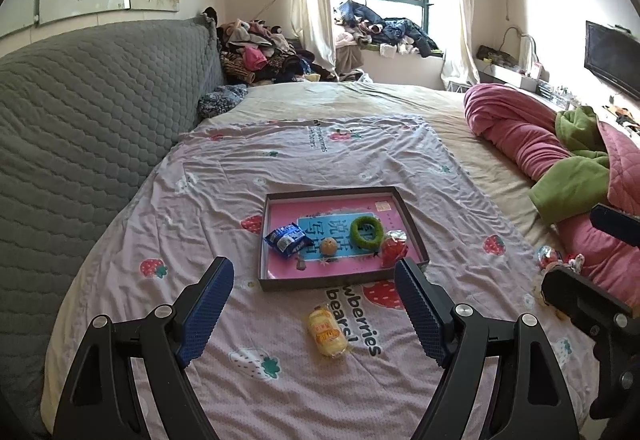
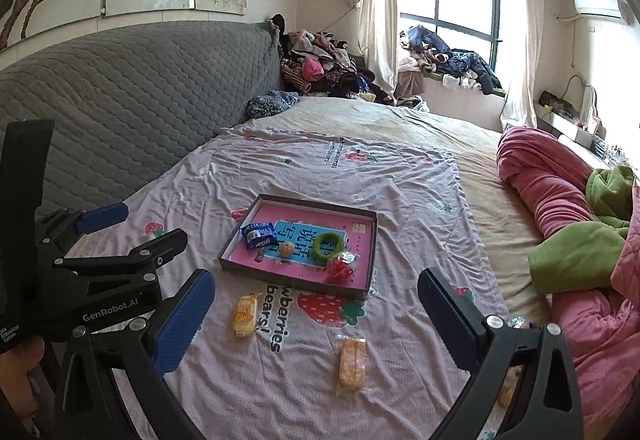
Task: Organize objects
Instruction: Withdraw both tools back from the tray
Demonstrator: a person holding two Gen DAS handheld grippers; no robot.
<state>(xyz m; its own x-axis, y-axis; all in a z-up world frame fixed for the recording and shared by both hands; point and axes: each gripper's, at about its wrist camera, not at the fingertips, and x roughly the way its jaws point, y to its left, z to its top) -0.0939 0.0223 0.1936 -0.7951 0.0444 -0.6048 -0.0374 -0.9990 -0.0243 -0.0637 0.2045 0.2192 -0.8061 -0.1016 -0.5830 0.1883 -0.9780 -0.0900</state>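
On bedspread before tray (image 1: 344,282) | yellow snack (image 1: 326,332) lay ahead, between left gripper (image 1: 318,314) jaws, lengthwise | left nearer | both grippers wide, empty; right gripper (image 2: 320,324).

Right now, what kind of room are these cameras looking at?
Most likely a lived-in bedroom: a bed with a strawberry-print sheet and a grey quilted headboard, a rolled pink quilt, and clothes piled on the window ledge.

One shallow box tray (image 2: 370,252); inside it one blue snack packet (image 2: 259,235), one small orange ball (image 2: 286,249), one green ring (image 2: 329,241), one red wrapped sweet (image 2: 340,267); on the strawberry-print sheet (image 2: 248,175), two yellow wrapped cakes (image 2: 245,314) (image 2: 352,362); two grippers (image 1: 314,306) (image 2: 316,316)
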